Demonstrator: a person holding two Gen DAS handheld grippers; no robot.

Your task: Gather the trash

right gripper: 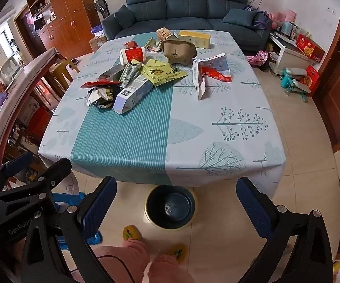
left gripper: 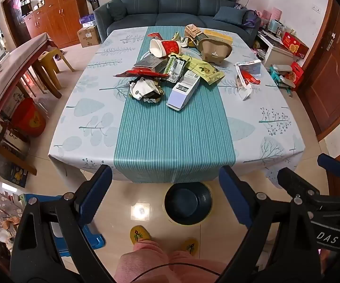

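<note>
Both my left gripper (left gripper: pixel 165 193) and right gripper (right gripper: pixel 175 200) are released and empty. The white-lavender rectangular carton (right gripper: pixel 132 94) lies ahead on the bench (right gripper: pixel 217 141), long axis receding rightward, nearer my left gripper.

Left claw (left gripper: pixel 165 195) gapes above bin (left gripper: pixel 188 203); trash pile (left gripper: pixel 181 67) on table (left gripper: pixel 146 141).

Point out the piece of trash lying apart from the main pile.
The torn white and red wrapper on the right side of the table. It lies alone on the pale cloth, while the other pieces overlap in one heap.
</note>
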